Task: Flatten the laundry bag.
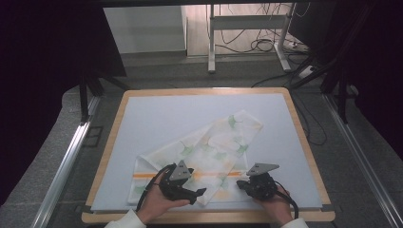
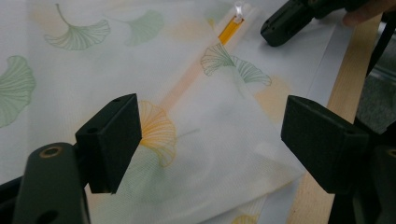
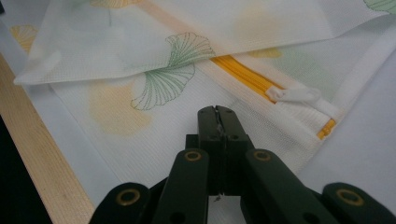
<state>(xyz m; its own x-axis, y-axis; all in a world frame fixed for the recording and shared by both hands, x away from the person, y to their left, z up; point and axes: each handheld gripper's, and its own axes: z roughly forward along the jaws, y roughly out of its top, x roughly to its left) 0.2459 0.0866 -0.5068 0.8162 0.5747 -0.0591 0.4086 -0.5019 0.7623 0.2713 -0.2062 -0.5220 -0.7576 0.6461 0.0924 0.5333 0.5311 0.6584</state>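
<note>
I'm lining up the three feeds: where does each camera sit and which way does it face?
High view: above the near table edge, looking forward and down; both hands, left gripper, right gripper.
Left gripper view: on that gripper, over the mesh bag; open jaws.
Right gripper view: low, toward the zipper; shut jaws.
All share the bag.

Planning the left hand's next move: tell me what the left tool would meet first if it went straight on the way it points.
Probably the folded corner of the leaf-printed mesh bag, lying between and just beyond the open left tool. Depth is unclear, so contact distance cannot be judged.
</note>
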